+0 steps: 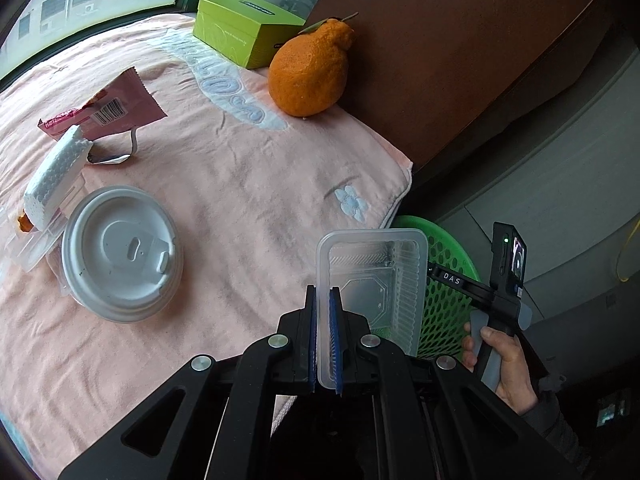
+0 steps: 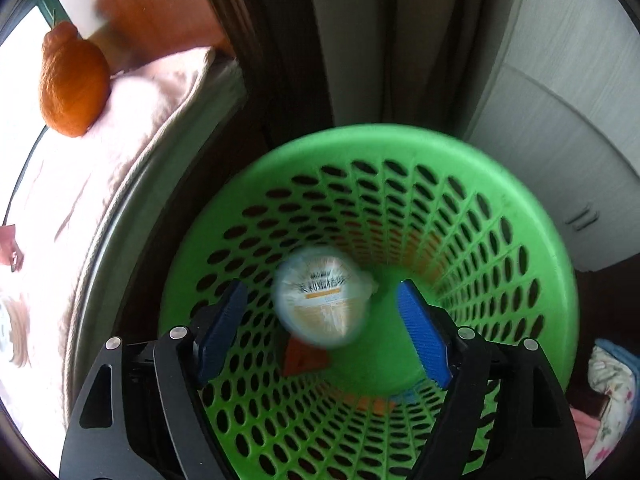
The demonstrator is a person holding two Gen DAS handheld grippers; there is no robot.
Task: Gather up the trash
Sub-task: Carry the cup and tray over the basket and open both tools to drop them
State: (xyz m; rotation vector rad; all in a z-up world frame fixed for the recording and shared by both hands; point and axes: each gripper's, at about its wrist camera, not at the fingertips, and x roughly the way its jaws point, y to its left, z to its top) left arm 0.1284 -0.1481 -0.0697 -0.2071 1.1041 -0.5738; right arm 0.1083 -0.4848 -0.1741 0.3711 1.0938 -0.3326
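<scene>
My left gripper (image 1: pixel 323 300) is shut on the rim of a clear plastic tray (image 1: pixel 376 280), held upright over the table's right edge. Beyond the tray stands a green mesh basket (image 1: pixel 448 300). In the right wrist view my right gripper (image 2: pixel 322 308) stands open above that green basket (image 2: pixel 520 248). A blurred white round cup (image 2: pixel 322 304) hangs loose between its blue pads (image 2: pixel 424 336), not touched by them, over the basket's inside. An orange scrap (image 2: pixel 300 356) lies at the basket's bottom. A hand (image 1: pixel 504 364) holds the right gripper's handle.
On the pink towel (image 1: pixel 248 200) lie a white cup lid (image 1: pixel 120 252), a pink wrapper (image 1: pixel 108 108), a white foam piece (image 1: pixel 52 176) and a clear box (image 1: pixel 32 248). A large orange fruit (image 1: pixel 308 72) and a green carton (image 1: pixel 244 28) sit at the back.
</scene>
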